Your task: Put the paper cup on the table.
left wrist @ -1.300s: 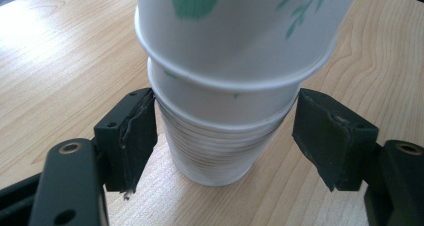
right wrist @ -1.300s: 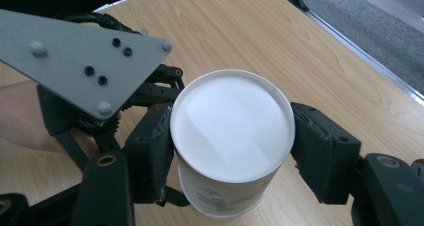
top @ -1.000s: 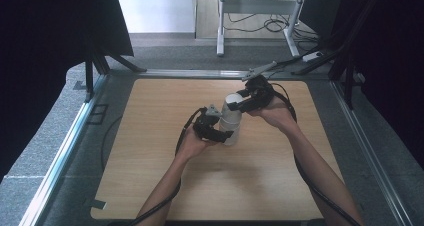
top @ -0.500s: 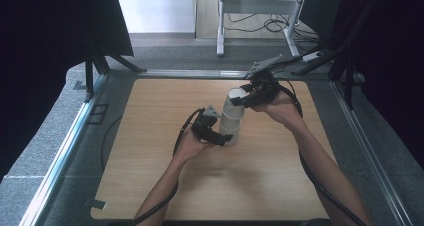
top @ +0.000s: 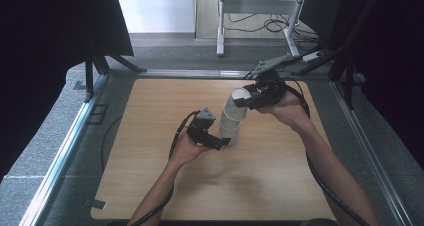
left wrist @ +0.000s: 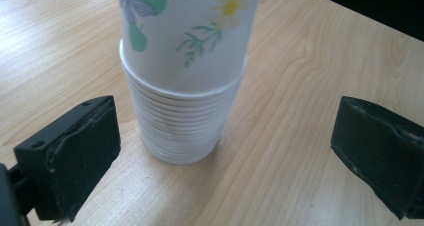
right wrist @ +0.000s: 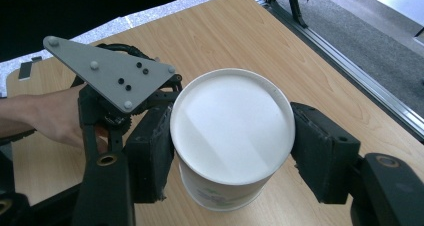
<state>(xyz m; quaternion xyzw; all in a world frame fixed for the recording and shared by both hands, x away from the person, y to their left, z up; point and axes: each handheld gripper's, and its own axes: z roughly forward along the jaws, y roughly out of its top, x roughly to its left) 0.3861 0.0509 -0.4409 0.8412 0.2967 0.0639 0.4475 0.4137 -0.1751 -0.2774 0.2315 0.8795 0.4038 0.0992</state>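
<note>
Top cup higher now, pinched in right tool; left tool newly spread, stack between, untouched

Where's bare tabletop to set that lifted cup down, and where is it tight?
Free: the near stretch of the table between the two forearms, the whole left strip, and the far left corner. Crowded: mid-table, where the cup stack sits between the open left claw, with the right claw holding the top cup just above.
</note>
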